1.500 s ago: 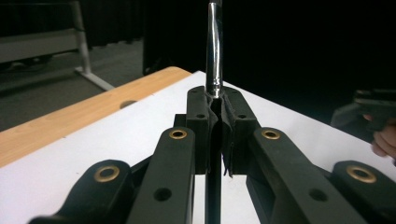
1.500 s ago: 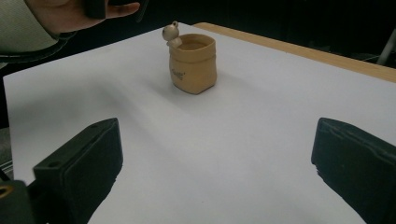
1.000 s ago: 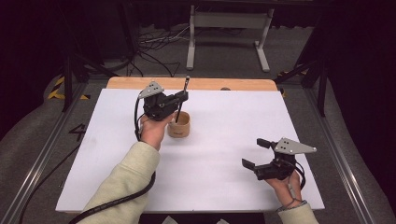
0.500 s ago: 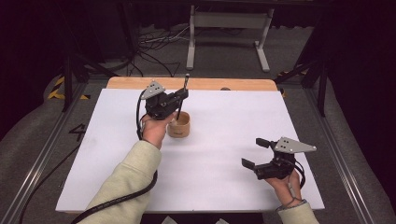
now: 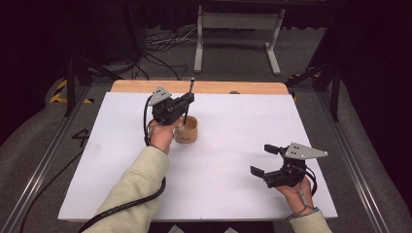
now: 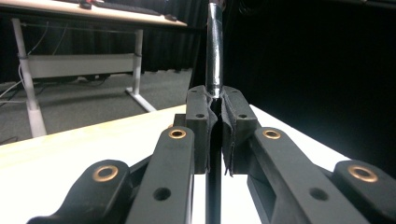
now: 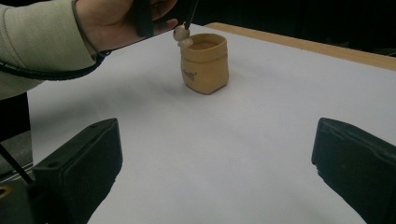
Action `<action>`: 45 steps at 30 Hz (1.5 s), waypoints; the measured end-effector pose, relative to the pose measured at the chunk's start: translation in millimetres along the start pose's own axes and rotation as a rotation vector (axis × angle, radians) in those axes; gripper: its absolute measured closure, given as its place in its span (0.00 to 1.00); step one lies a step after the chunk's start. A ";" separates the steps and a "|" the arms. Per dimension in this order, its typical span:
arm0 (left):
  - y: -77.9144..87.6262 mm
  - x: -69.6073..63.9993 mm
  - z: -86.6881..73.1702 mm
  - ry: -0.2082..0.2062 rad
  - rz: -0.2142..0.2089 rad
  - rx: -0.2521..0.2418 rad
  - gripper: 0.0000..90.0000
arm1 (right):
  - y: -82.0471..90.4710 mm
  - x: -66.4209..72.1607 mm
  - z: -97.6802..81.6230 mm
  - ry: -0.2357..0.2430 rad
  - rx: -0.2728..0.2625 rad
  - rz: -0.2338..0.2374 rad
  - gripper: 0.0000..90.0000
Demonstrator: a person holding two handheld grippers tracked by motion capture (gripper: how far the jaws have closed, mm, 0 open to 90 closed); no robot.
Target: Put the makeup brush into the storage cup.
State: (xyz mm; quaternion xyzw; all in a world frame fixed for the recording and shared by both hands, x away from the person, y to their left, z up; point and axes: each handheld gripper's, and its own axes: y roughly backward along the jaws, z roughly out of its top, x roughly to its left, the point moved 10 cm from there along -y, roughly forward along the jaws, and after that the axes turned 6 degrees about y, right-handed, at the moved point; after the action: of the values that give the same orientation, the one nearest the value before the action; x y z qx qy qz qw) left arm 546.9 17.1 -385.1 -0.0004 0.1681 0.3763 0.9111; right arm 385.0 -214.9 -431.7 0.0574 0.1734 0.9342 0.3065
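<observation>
Above the tan pot, the left gripper clenches a dark stick; the right gripper stands released.

Two matching black grippers, left and right, each topped by a grey three-cornered plate with small holes. Jaws built of chunky black links with brass-coloured bushings and plain round screw holes, ending in thick rectangular black pads, soft-lined and frayed along the inner edges. Blocky matt pads on the right one too. A thick black cable looping from the left gripper's body and trailing under the forearm; a thinner one curling behind the right. Long pale beige knit sleeves on both arms, ribbed at the cuffs.
</observation>
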 end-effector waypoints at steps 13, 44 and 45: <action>-7.6 6.3 -13.9 -0.014 0.014 0.003 0.92 | -1.2 0.9 -0.4 -0.003 -0.005 0.012 0.02; -2.6 16.6 -38.3 -0.043 0.052 0.097 0.92 | -3.6 2.6 -1.5 -0.008 -0.001 0.025 0.03; -1.7 16.0 -38.7 -0.038 0.054 0.101 0.92 | -3.7 2.6 -1.3 -0.008 -0.001 0.026 0.03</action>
State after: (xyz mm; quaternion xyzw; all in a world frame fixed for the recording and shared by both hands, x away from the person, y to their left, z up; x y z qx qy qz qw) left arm 546.8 21.9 -426.7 0.0574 0.1693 0.3917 0.9026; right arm 384.7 -211.0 -434.3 0.0631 0.1708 0.9379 0.2953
